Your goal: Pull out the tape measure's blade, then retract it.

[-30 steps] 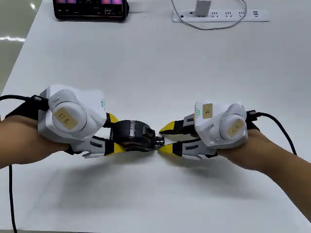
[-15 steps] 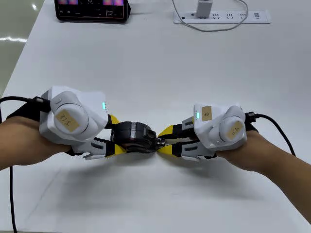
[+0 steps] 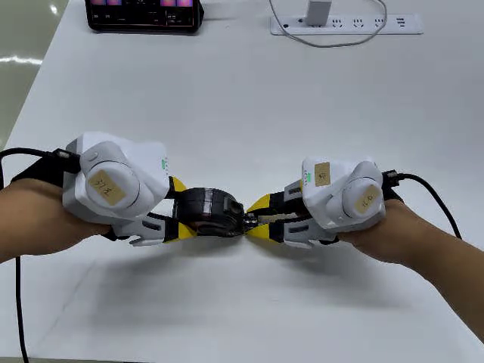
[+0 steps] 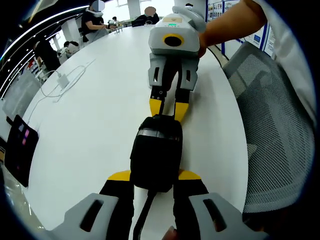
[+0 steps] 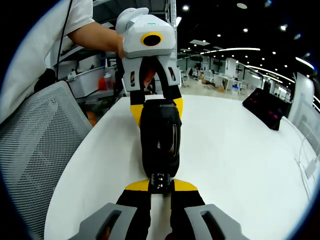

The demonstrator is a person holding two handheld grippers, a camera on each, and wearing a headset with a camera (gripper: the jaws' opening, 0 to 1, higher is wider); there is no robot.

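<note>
One tape measure (image 3: 209,212) held: left claw (image 3: 180,209), right claw (image 3: 255,218).

Room beside the fingers, none ahead
Tape measure (image 3: 206,210) blocks the way between fingertips of left gripper (image 3: 180,208) and right gripper (image 3: 258,217); table (image 3: 249,113) open alongside.

A large open-plan office or lab workroom. The long white desk (image 3: 249,98) carries a power strip (image 3: 355,24) with a plugged-in charger (image 3: 318,11) along its far edge, and a dark device with a lit screen (image 3: 144,13) at its far left corner. A grey mesh office chair (image 4: 272,125) stands at the desk's near edge. People (image 4: 95,20) sit at the desk's far end. Behind them are rows of further workstations (image 5: 225,75) under a dark ceiling with spot and strip lights (image 5: 240,6).
</note>
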